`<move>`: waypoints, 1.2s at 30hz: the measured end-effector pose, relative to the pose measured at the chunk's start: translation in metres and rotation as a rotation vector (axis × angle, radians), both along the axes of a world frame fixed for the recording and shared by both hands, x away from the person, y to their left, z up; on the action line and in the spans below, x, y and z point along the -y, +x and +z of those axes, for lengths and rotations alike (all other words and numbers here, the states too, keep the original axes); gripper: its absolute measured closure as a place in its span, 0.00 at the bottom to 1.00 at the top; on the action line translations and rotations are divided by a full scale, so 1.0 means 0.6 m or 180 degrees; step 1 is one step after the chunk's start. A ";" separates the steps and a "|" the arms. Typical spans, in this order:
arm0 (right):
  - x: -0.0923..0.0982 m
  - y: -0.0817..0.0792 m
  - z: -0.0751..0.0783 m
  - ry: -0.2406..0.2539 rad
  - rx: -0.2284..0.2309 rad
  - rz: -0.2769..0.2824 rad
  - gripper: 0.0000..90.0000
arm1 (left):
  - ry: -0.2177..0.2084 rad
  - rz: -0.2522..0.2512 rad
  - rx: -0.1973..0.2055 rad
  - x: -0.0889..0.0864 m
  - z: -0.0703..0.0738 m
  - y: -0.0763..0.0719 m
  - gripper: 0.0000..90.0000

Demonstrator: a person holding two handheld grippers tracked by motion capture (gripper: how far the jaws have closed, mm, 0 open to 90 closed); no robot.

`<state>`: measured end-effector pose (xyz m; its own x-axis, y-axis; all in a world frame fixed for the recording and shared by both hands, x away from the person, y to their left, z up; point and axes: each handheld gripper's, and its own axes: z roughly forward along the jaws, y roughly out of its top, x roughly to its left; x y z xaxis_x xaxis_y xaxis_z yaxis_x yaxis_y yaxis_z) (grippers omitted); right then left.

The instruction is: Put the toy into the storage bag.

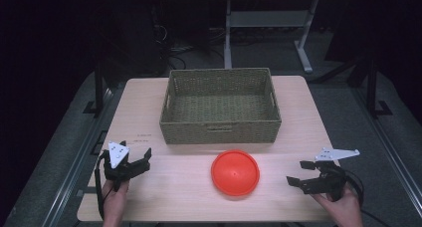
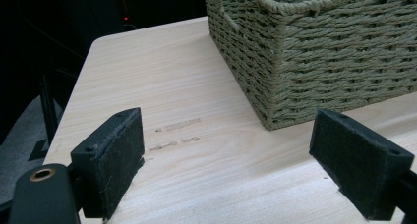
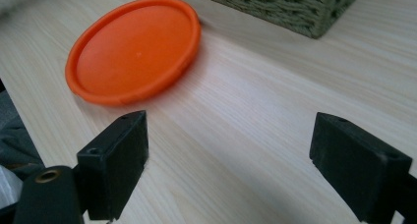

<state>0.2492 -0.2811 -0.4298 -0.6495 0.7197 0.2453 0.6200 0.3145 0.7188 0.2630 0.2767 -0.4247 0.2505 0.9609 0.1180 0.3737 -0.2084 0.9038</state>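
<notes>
Orange plate (image 1: 235,172) lies flat on the bench (image 1: 298,112), 6 o'clock of the woven basket (image 1: 220,106), close to its front wall but not touching. Basket sits centre-back of the bench, nothing visible inside.

Right gripper (image 1: 297,173) at 3 o'clock of the plate, near it, no contact; jaws spread wide, released, nothing between them. In the right gripper view the plate (image 3: 134,49) is at 11 o'clock ahead of the jaws, basket corner (image 3: 314,13) at 1 o'clock.

Left gripper (image 1: 143,154) at 9 o'clock of the plate, well apart, near the bench's left edge; jaws also wide, released, holding nothing. In the left gripper view the basket's near corner (image 2: 314,62) is at 1 o'clock, bare bench (image 2: 196,135) between the jaws.
</notes>
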 end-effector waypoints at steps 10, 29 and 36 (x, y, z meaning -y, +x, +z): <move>-0.033 0.019 0.013 -0.0084 -0.0046 0.0090 0.16 | -0.0002 0.0013 -0.0003 -0.002 0.000 0.001 0.14; -0.080 0.046 0.025 -0.0201 -0.0154 0.0254 0.16 | -0.0003 -0.0011 0.0013 0.001 0.000 0.001 0.14; -0.110 0.064 0.022 -0.0315 -0.0212 0.0348 0.16 | -0.0007 -0.0011 0.0007 0.000 0.000 0.001 0.14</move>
<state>0.2873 -0.2149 -0.4164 -0.7099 0.6685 0.2217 0.6234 0.4500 0.6394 0.2637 0.2768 -0.4249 0.2536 0.9603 0.1165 0.3709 -0.2077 0.9051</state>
